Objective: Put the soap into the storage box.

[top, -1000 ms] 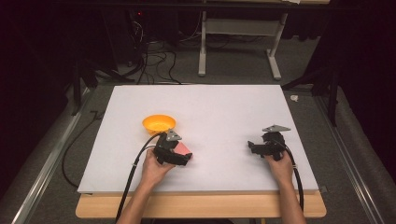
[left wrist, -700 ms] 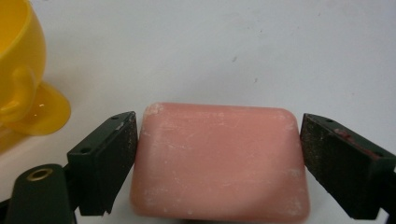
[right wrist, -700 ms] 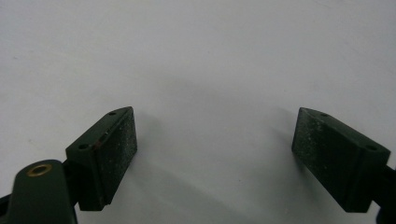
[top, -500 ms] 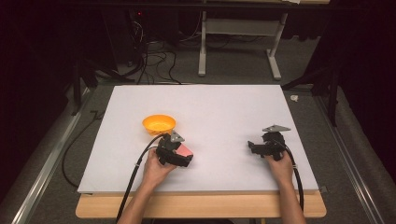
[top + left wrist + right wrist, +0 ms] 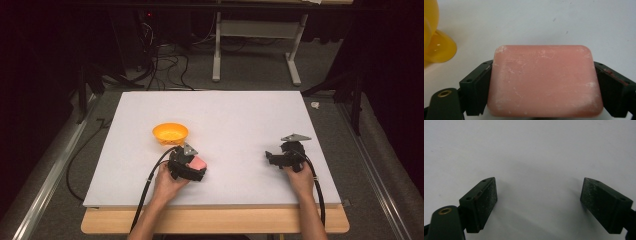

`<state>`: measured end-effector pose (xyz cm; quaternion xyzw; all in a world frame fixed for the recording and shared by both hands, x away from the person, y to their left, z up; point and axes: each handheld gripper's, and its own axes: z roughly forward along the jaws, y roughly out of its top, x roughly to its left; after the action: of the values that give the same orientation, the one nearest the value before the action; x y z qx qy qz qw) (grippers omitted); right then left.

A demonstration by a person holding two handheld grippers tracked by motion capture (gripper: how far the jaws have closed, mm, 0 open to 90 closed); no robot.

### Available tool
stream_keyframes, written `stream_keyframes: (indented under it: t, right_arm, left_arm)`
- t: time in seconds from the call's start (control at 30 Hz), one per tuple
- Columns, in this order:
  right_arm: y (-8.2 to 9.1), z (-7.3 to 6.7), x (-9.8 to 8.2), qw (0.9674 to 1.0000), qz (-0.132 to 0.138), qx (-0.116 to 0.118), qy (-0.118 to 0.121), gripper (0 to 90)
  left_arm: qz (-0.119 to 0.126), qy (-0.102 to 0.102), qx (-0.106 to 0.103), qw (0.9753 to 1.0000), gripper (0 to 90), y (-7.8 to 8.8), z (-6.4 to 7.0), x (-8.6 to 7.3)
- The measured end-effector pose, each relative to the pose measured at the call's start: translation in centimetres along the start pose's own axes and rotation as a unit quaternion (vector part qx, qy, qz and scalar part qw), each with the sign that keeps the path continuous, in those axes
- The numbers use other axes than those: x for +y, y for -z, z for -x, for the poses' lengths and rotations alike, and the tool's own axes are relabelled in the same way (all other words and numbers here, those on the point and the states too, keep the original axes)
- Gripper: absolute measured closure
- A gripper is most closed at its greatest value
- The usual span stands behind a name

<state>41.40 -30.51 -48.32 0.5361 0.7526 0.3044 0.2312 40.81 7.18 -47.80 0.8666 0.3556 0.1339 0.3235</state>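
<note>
Clamping a pink soap bar (image 5: 545,81) between its jaws, the left gripper (image 5: 544,87) — orange bowl (image 5: 435,37) just beyond; right gripper (image 5: 539,202) jaws apart.

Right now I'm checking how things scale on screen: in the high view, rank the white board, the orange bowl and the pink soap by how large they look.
1. White board, by far the largest.
2. Orange bowl.
3. Pink soap, though the left gripper covers part of it, so it may be bigger than it looks.
</note>
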Motion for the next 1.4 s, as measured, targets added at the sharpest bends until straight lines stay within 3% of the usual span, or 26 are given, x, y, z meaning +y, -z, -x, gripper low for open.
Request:
stream_keyframes:
  t: [0.43, 0.53, 0.77, 1.4]
  right_arm:
    - [0.0, 0.0, 0.0, 1.0, 0.0, 0.0, 0.0, 14.4]
    - [0.0, 0.0, 0.0, 1.0, 0.0, 0.0, 0.0, 14.5]
    - [0.0, 0.0, 0.0, 1.0, 0.0, 0.0, 0.0, 14.5]
    - [0.0, 0.0, 0.0, 1.0, 0.0, 0.001, 0.0, 14.4]
  left_arm:
    - [-0.009, 0.004, -0.007, 0.9999, 13.8, 0.3, 0.0, -0.1]
    - [-0.009, 0.005, -0.001, 0.9999, 13.8, 0.4, 0.0, -0.2]
    - [0.006, 0.016, -0.006, 0.9998, 13.8, 1.2, -0.1, -0.2]
    - [0.027, 0.037, 0.009, 0.9989, 13.8, 4.0, -0.6, -0.4]
